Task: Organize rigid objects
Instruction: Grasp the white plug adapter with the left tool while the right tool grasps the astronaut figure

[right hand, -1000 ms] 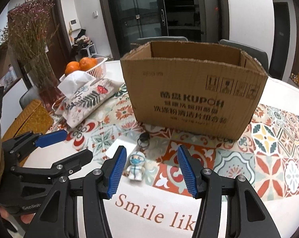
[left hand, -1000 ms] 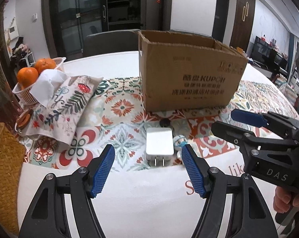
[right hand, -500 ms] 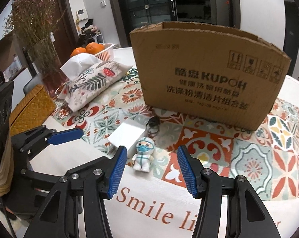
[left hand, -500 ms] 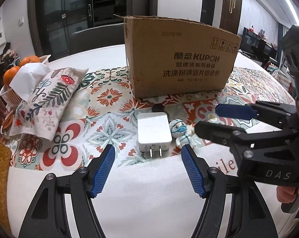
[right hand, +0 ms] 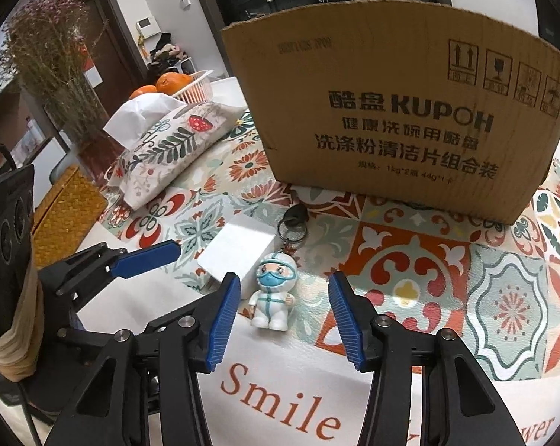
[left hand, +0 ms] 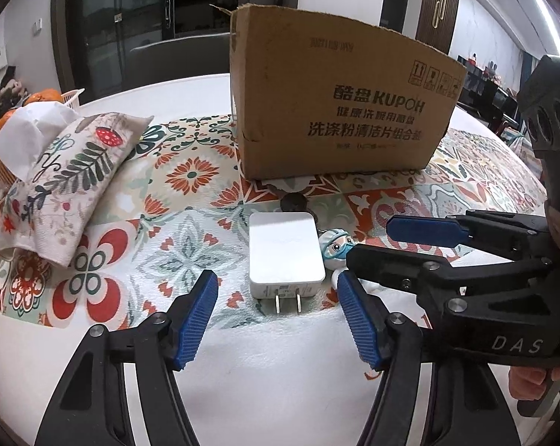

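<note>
A white plug charger point(left hand: 284, 252) lies flat on the patterned tablecloth, prongs toward me. My left gripper point(left hand: 278, 319) is open and empty, just in front of it, fingers to either side of the prongs. A small figurine keychain in a white suit and blue mask point(right hand: 274, 297) lies next to the charger point(right hand: 239, 252); it also shows in the left wrist view point(left hand: 335, 247). My right gripper point(right hand: 284, 319) is open and empty, straddling the figurine low over the table. A brown cardboard box point(left hand: 339, 111) stands upright behind both objects.
A floral fabric tissue holder point(left hand: 68, 174) lies at the left, with a white basket of oranges point(right hand: 176, 87) behind it. A woven yellow box point(right hand: 64, 215) and a vase of dried flowers point(right hand: 53, 59) stand at the far left. The right gripper point(left hand: 466, 260) crosses the left wrist view.
Both grippers have dropped lower and moved forward toward the objects. The charger and figurine now sit close to the fingertips. Both grippers stay open; nothing has been grasped.
</note>
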`<state>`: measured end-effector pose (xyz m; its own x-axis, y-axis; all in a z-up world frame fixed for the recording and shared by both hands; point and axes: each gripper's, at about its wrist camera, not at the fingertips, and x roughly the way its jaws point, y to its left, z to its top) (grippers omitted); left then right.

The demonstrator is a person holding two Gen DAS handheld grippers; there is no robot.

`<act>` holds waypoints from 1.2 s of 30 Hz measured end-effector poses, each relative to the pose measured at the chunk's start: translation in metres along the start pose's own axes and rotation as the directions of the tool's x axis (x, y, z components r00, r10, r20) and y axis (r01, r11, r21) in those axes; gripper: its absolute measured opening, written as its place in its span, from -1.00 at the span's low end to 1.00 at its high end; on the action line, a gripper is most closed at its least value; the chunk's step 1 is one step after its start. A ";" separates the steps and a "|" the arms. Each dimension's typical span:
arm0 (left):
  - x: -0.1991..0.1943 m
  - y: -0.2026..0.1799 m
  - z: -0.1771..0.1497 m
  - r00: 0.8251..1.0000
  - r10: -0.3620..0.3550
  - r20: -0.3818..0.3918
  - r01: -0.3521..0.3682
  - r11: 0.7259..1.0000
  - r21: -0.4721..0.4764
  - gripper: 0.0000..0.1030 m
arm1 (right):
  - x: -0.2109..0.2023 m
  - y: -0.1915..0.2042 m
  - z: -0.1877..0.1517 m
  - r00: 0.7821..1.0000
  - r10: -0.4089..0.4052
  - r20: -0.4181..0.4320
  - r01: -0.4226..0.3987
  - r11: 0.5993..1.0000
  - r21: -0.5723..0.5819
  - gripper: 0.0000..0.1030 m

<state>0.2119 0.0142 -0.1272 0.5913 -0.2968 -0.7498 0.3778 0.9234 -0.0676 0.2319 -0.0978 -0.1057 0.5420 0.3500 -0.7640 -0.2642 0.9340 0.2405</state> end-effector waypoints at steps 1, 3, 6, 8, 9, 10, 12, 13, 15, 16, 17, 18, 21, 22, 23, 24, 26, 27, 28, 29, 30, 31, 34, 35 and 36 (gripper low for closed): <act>0.001 0.000 0.000 1.000 0.001 -0.001 -0.001 1.000 0.001 0.28 | 0.000 -0.001 0.000 1.000 0.001 -0.002 -0.001 1.000 0.002 -0.03; 0.005 -0.001 0.001 1.000 0.005 -0.009 -0.005 1.000 0.001 0.26 | 0.002 -0.004 0.000 1.000 0.001 -0.005 -0.001 1.000 0.005 -0.03; 0.011 0.001 0.002 1.000 0.015 -0.022 -0.015 1.000 -0.001 0.25 | 0.005 -0.006 0.001 1.000 0.004 -0.015 -0.004 1.000 0.011 -0.04; 0.014 0.003 0.001 0.999 0.020 -0.029 -0.020 1.000 -0.005 0.24 | 0.008 -0.006 0.002 1.000 0.008 -0.022 -0.008 1.000 0.010 -0.04; 0.016 0.004 0.001 0.999 0.019 -0.034 -0.020 1.000 -0.008 0.24 | 0.010 -0.005 0.002 1.000 0.011 -0.025 -0.011 1.000 0.007 -0.04; 0.017 0.006 0.002 0.999 0.021 -0.039 -0.021 1.000 -0.014 0.24 | 0.012 -0.004 0.003 1.000 0.011 -0.026 -0.010 1.000 0.005 -0.04; 0.017 0.009 0.001 0.999 0.028 -0.039 -0.028 0.999 -0.020 0.24 | 0.015 -0.002 0.004 0.999 0.013 -0.030 -0.013 1.000 0.004 -0.05; 0.017 0.011 0.001 0.999 0.034 -0.042 -0.035 0.999 -0.021 0.24 | 0.016 -0.002 0.004 0.999 0.015 -0.031 -0.015 1.000 0.006 -0.05; 0.018 0.014 0.001 0.998 0.046 -0.046 -0.047 0.999 -0.026 0.24 | 0.019 -0.001 0.005 0.999 0.009 -0.036 -0.009 1.000 0.005 -0.05; 0.018 0.015 0.001 0.998 0.050 -0.047 -0.052 0.998 -0.026 0.24 | 0.021 0.000 0.006 0.999 -0.002 -0.036 0.002 1.000 0.003 -0.06; 0.019 0.016 0.001 0.997 0.053 -0.048 -0.054 0.998 -0.025 0.24 | 0.021 0.000 0.006 0.999 -0.004 -0.036 0.004 1.000 0.002 -0.07; 0.020 0.016 0.001 0.997 0.054 -0.048 -0.055 0.998 -0.024 0.23 | 0.023 0.000 0.006 0.999 -0.008 -0.038 0.008 1.000 0.003 -0.07; 0.022 0.015 0.003 0.998 0.048 -0.048 -0.049 0.999 -0.004 0.23 | 0.025 -0.001 0.006 0.999 -0.006 -0.040 0.006 1.000 0.008 -0.12; 0.023 0.014 0.004 0.998 0.045 -0.048 -0.045 0.999 0.007 0.23 | 0.025 -0.002 0.006 0.999 -0.006 -0.039 0.007 1.000 0.008 -0.13; 0.025 0.012 0.006 0.998 0.044 -0.049 -0.042 0.999 0.027 0.23 | 0.025 -0.003 0.007 0.999 -0.008 -0.036 0.009 1.000 0.008 -0.14; 0.026 0.011 0.007 0.998 0.043 -0.051 -0.041 0.998 0.040 0.23 | 0.025 -0.003 0.007 0.999 -0.012 -0.035 0.012 1.000 0.008 -0.15; 0.028 0.008 0.009 0.998 0.048 -0.052 -0.044 0.997 0.067 0.24 | 0.026 -0.003 0.008 0.999 -0.014 -0.035 0.014 1.000 0.001 -0.22; 0.029 0.007 0.010 0.998 0.049 -0.050 -0.045 0.996 0.076 0.24 | 0.026 -0.003 0.007 0.999 -0.019 -0.034 0.019 1.000 -0.006 -0.23; 0.031 0.006 0.011 0.998 0.048 -0.049 -0.044 0.996 0.083 0.24 | 0.025 -0.004 0.007 0.999 -0.023 -0.030 0.023 1.000 -0.003 -0.23; 0.031 0.006 0.012 0.998 0.048 -0.048 -0.044 0.995 0.091 0.24 | 0.024 -0.006 0.007 0.999 -0.023 -0.030 0.023 1.000 0.000 -0.24; 0.032 0.005 0.014 0.998 0.048 -0.047 -0.043 0.994 0.099 0.24 | 0.025 -0.008 0.007 0.999 -0.023 -0.030 0.023 1.000 0.005 -0.24; 0.033 0.005 0.015 0.998 0.048 -0.047 -0.043 0.994 0.104 0.22 | 0.024 -0.009 0.007 0.999 -0.023 -0.030 0.023 1.000 0.007 -0.24; 0.035 0.005 0.017 0.998 0.038 -0.051 -0.032 0.993 0.112 0.04 | 0.024 -0.013 0.009 0.999 -0.023 -0.031 0.023 1.000 0.016 -0.24; 0.035 0.004 0.018 0.998 0.032 -0.053 -0.026 0.993 0.114 -0.07 | 0.025 -0.013 0.009 0.999 -0.014 -0.033 0.014 1.000 0.021 -0.28; 0.035 0.004 0.018 0.998 0.028 -0.054 -0.021 0.993 0.118 -0.09 | 0.025 -0.012 0.009 0.999 -0.003 -0.034 0.004 1.000 0.022 -0.30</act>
<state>0.2465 0.0032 -0.1417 0.5619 -0.2575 -0.7861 0.4466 0.8944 0.0262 0.2561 -0.1000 -0.1222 0.5152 0.3445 -0.7847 -0.2441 0.9367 0.2510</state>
